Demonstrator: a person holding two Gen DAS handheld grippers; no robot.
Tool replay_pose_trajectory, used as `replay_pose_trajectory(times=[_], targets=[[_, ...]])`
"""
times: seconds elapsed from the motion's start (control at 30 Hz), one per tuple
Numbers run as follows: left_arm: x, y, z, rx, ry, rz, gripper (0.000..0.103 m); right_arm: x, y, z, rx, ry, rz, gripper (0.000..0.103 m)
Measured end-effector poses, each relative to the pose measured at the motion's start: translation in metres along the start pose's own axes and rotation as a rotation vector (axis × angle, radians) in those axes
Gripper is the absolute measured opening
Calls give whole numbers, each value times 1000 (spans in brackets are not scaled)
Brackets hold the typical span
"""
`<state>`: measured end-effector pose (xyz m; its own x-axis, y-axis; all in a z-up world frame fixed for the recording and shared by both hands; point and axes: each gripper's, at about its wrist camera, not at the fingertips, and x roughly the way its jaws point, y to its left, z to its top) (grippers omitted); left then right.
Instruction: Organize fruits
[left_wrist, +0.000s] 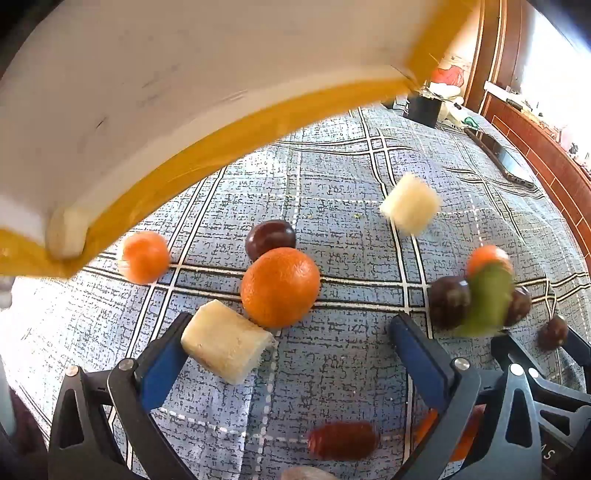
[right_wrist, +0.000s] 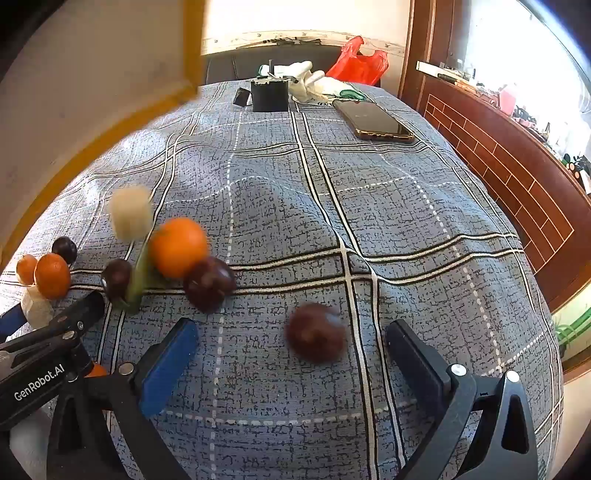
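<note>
Fruits lie and tumble on a blue checked tablecloth (right_wrist: 369, 206). In the left wrist view an orange (left_wrist: 280, 287) sits ahead of my open left gripper (left_wrist: 288, 343), with a banana piece (left_wrist: 225, 341) against its left finger. A dark plum (left_wrist: 270, 237), a small orange (left_wrist: 145, 256), a blurred banana piece (left_wrist: 410, 203), a green slice (left_wrist: 487, 299) and more plums (left_wrist: 448, 301) are scattered. A tilted white tray with yellow rim (left_wrist: 229, 140) hangs above. My right gripper (right_wrist: 291, 354) is open, with a blurred plum (right_wrist: 316, 332) between its fingers.
At the table's far end stand a black box (right_wrist: 269, 95), white cloths (right_wrist: 310, 83), a red bag (right_wrist: 356, 61) and a phone (right_wrist: 375, 120). A brick-patterned wall (right_wrist: 498, 166) runs along the right. The left gripper's body (right_wrist: 44, 354) shows in the right wrist view.
</note>
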<state>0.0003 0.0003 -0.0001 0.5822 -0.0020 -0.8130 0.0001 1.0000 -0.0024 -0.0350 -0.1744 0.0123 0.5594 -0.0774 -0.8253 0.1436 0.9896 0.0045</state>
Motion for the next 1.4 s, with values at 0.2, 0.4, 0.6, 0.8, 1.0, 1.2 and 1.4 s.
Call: replay_pose_trajectory(times=[0.2, 0.4, 0.6, 0.8, 1.0, 1.2, 1.4], targets=[[0, 0, 0, 3, -9, 4, 103, 0, 0, 0, -1, 1, -1, 103], [0, -1, -3, 3, -9, 4, 103, 0, 0, 0, 0, 0, 0, 103], [0, 0, -3, 3, -9, 3, 103, 0, 0, 0, 0, 1, 0, 103], [0, 0, -3, 3, -9, 3, 103, 0, 0, 0, 0, 1, 0, 103], [0, 0, -3, 3, -9, 3, 103, 0, 0, 0, 0, 1, 0, 103], [0, 0, -3, 3, -9, 3, 103, 0, 0, 0, 0, 1, 0, 103], [0, 0, -3, 3, -9, 2, 103, 0, 0, 0, 0, 1, 0, 103]])
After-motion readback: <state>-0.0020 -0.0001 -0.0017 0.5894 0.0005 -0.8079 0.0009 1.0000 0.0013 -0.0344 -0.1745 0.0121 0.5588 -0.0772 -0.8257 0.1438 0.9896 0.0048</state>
